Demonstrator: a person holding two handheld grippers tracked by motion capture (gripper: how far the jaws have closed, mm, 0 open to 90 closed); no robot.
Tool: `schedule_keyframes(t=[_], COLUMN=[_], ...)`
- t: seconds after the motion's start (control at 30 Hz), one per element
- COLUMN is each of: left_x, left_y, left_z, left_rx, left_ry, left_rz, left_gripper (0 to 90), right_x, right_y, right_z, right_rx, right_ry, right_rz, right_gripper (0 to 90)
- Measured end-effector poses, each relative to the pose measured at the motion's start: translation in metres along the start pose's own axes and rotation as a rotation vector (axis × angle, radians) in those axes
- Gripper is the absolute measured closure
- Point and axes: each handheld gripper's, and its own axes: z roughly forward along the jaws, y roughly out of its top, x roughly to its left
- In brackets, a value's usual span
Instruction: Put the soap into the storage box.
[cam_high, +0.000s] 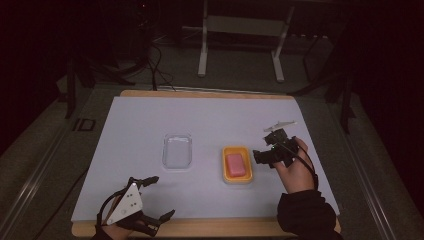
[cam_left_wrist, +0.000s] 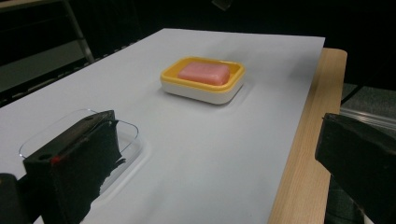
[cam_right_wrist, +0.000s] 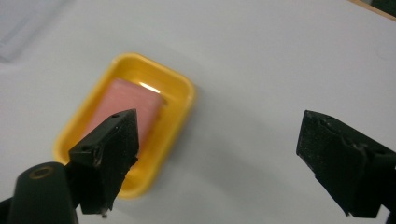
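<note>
Left gripper (cam_high: 156, 201) jaws apart, unlabelled pink soap (cam_high: 236, 164), yellow dish (cam_high: 225, 165)

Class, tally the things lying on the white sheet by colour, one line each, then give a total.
Yellow soap dish: 1
Pink soap bar: 1
Clear lid: 1
Total: 3

Dim room; white frame stand (cam_high: 240, 30)
</note>
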Motion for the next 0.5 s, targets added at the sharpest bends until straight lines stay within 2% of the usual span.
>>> schedule_keyframes(t=[0.13,0.17,0.27,0.3,0.43,0.5], left_x=[0.0,0.0,0.0,0.0,0.0,0.0], left_y=[0.0,0.0,0.0,0.0,0.0,0.0], left_z=[0.0,0.0,0.0,0.0,0.0,0.0], left_rx=[0.0,-0.001,-0.001,0.0,-0.001,-0.001], left_ry=[-0.001,0.0,-0.001,-0.001,-0.002,-0.001], left_rz=[0.001,-0.001,-0.002,-0.001,-0.001,-0.001], left_gripper=[0.6,0.6,0.6,0.6,0.6,0.5], right_x=[-0.006,-0.01,-0.014,-0.017,-0.024,-0.03], right_y=[-0.008,-0.015,-0.021,-0.026,-0.038,-0.05], right_z=[-0.002,-0.003,-0.004,-0.004,-0.002,0.0], right_rx=[-0.005,-0.018,-0.037,-0.054,-0.062,-0.093], right_ry=[-0.004,-0.02,-0.024,-0.021,-0.002,0.011], right_rz=[0.007,0.008,0.017,0.033,0.053,0.06], right_gripper=[12.8,12.8,12.8,12.8,12.3,12.2])
